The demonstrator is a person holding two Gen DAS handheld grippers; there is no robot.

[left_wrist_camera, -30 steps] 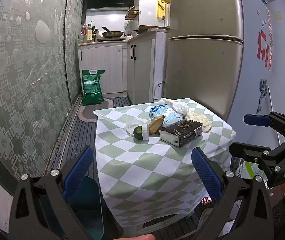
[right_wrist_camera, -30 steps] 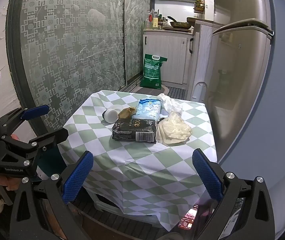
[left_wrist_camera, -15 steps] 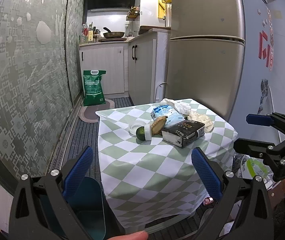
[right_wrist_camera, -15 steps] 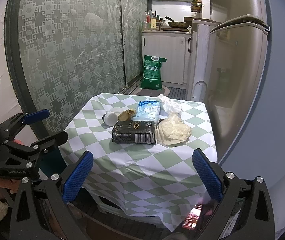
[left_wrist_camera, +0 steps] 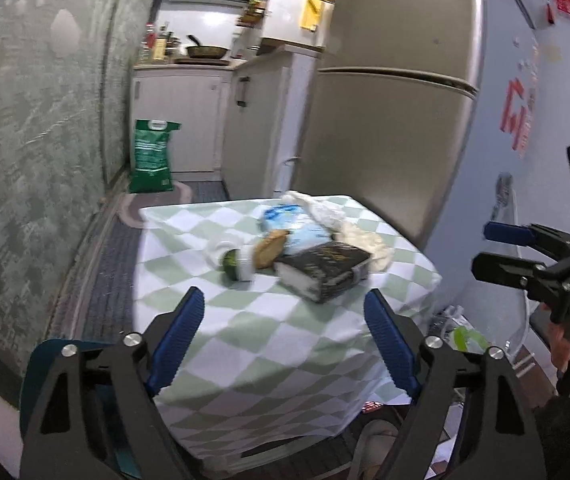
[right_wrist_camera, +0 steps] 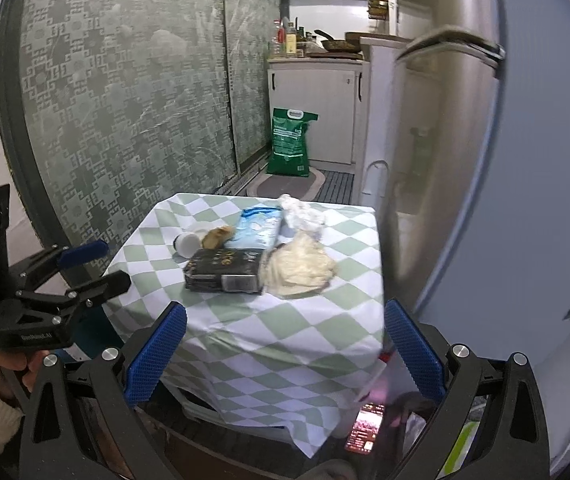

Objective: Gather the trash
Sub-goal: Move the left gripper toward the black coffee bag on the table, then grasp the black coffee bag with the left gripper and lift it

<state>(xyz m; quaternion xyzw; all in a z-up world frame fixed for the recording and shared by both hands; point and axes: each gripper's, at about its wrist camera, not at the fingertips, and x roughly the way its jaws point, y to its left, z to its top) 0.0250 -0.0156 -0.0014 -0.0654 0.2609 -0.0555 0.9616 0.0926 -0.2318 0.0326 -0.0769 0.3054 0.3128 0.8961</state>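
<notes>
Black carton lying mid-table on green-checked cloth, touching cream crumpled bag, beside blue wrapper. Left gripper and right gripper spread wide, empty, near table edge.

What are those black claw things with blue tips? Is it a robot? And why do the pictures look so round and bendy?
It is not a robot. A person holds one hand-held gripper in each hand, like big tongs. Each has a small round-eyed camera looking along its two blue fingers, and that lens bends the picture.

One picture comes from the left hand-held gripper, the other from the right hand-held gripper. Each camera can also see the other gripper off to the side.

Both are open and hold nothing.

Ahead is a small table with a green and white checked cloth. On it lies trash: a black box, a blue and white packet, a white crumpled tissue, a cream plastic bag, a brown bread-like lump and a small white-capped jar on its side.
</notes>
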